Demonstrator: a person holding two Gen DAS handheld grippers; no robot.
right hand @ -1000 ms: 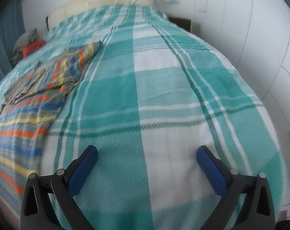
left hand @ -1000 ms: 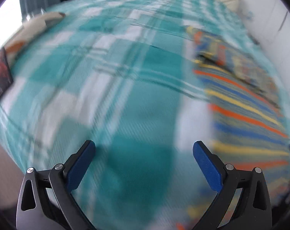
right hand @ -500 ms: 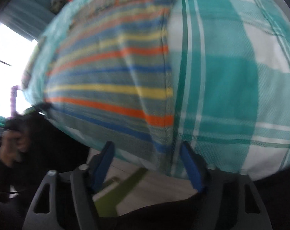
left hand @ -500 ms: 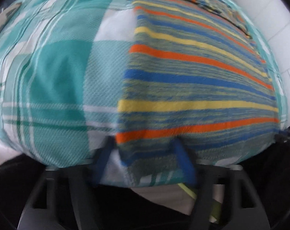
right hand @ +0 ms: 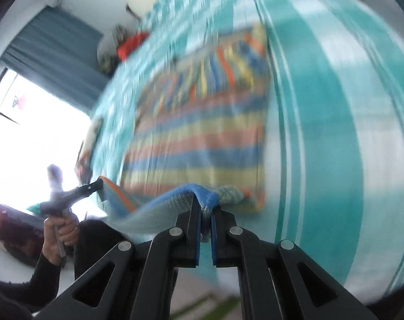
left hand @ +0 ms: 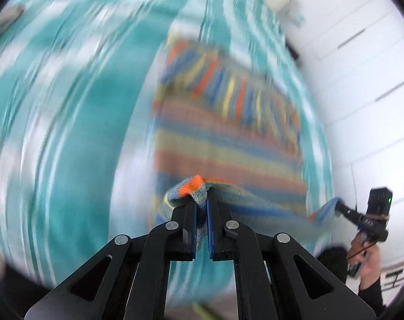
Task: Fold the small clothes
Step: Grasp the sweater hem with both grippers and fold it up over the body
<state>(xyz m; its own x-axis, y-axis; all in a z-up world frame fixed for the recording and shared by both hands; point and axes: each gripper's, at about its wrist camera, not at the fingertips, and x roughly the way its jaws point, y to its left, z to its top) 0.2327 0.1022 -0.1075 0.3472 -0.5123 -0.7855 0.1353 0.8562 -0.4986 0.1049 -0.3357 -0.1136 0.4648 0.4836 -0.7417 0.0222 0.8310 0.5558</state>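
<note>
Now both grippers, left (left hand: 201, 208) and right (right hand: 206, 213), have clamped the striped garment's (left hand: 228, 144) hem, lifting it

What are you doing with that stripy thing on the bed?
A person is folding a striped knitted garment lying on a teal-and-white checked bedspread. The left gripper and the right gripper are each clamped on a corner of its near edge, which is raised off the bed. The far part lies flat.
</note>
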